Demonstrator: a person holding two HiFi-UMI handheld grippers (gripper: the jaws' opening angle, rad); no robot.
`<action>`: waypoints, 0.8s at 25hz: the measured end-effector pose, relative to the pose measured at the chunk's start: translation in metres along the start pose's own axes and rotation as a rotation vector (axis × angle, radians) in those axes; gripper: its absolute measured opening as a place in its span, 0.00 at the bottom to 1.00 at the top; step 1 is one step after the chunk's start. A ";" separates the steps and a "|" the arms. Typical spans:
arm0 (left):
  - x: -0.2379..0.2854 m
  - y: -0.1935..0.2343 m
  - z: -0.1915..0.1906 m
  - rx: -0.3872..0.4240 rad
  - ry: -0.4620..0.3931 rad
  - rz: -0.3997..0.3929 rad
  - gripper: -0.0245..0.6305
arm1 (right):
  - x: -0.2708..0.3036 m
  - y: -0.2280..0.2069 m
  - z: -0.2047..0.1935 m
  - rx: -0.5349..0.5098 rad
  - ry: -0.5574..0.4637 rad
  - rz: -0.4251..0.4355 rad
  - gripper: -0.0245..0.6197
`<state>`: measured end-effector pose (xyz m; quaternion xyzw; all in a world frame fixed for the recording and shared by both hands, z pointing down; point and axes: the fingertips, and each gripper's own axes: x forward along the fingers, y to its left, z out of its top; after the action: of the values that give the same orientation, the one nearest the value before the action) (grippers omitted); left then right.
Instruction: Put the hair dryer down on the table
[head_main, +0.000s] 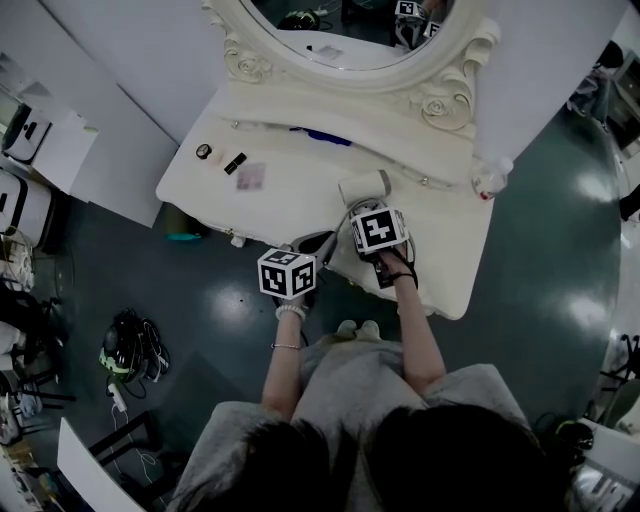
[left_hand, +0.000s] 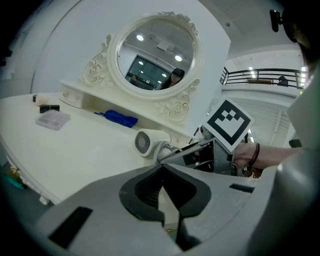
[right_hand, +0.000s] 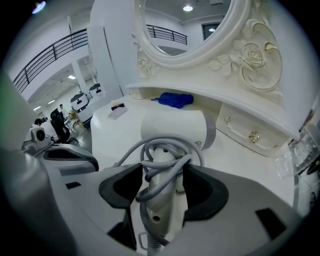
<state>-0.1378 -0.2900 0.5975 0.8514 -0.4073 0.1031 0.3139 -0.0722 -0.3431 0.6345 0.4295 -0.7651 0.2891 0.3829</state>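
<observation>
The right hand-held gripper (right_hand: 162, 175) was released, its jaws spread wide to either side of the hair dryer (right_hand: 175, 127). The dryer's handle, wound round with its grey cord (right_hand: 165, 150), stood between the pads. The cord loops lay right against the jaw tips, but the pads did not appear to press on the handle. The dryer lay on the white tabletop (head_main: 290, 190), barrel pointing toward the mirror (head_main: 440, 95) and handle toward the person.

The left hand-held gripper (left_hand: 161, 169) was clenched with nothing in it, its tips meeting. It hung over the tabletop's front edge, just to the left of the right one, and its view looked across at the dryer's round rear grille (left_hand: 142, 143).

The dryer sat in the front right part of the tabletop. Behind it ran the raised shelf under the mirror, with a small drawer (right_hand: 250, 132) and a blue bundle (right_hand: 172, 99) on the tabletop at its foot. A clear bottle (head_main: 487, 180) stood at the right rim. Left of the dryer the tabletop was bare as far as a clear box (head_main: 250, 177), a dark tube (head_main: 234, 163) and a small round thing (head_main: 203, 151) near the left rim. Past the curved front edge lay the dark floor (head_main: 530, 300).
</observation>
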 end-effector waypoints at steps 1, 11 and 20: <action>-0.001 -0.001 0.000 0.000 -0.003 0.000 0.04 | -0.003 0.000 0.001 -0.001 -0.018 -0.003 0.40; -0.007 -0.007 0.004 0.015 -0.052 -0.004 0.04 | -0.027 -0.002 0.008 0.032 -0.160 -0.004 0.39; -0.011 -0.020 0.014 0.050 -0.091 -0.024 0.04 | -0.056 0.000 0.023 0.108 -0.285 0.066 0.37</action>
<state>-0.1310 -0.2822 0.5728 0.8676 -0.4083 0.0707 0.2749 -0.0611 -0.3358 0.5751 0.4607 -0.8088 0.2784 0.2369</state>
